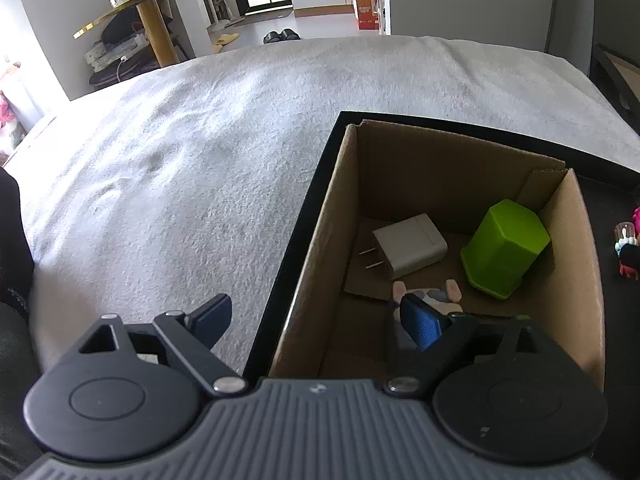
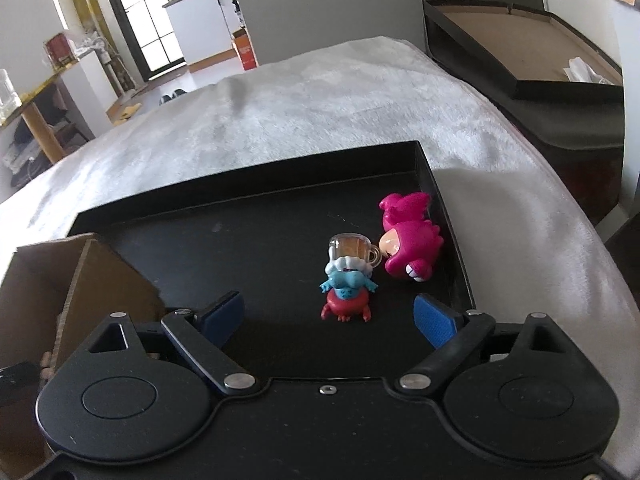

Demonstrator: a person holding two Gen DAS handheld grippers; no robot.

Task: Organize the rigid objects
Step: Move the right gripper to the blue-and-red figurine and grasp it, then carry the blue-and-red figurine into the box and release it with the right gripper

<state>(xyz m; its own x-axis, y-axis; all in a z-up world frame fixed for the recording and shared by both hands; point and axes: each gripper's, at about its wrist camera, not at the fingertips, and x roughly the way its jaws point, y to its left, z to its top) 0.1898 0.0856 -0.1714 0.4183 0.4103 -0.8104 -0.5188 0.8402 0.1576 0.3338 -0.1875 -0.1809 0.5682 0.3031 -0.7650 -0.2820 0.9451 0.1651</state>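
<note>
The right gripper (image 2: 328, 316) hangs with jaws wide and empty, straddling the frog figure (image 2: 347, 285) on the black tray (image 2: 248, 216), seemingly lined up to lift it toward the cardboard box (image 1: 316, 248). The left gripper (image 1: 316, 316), also spread and empty, hovers at the box's rim. Its finger hides part of a small figure beside the charger (image 1: 408, 244) and green container (image 1: 504, 248).

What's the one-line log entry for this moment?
left claw: open, over cardboard box | right claw: open, facing blue-red toy | pink toy: on black tray
</note>
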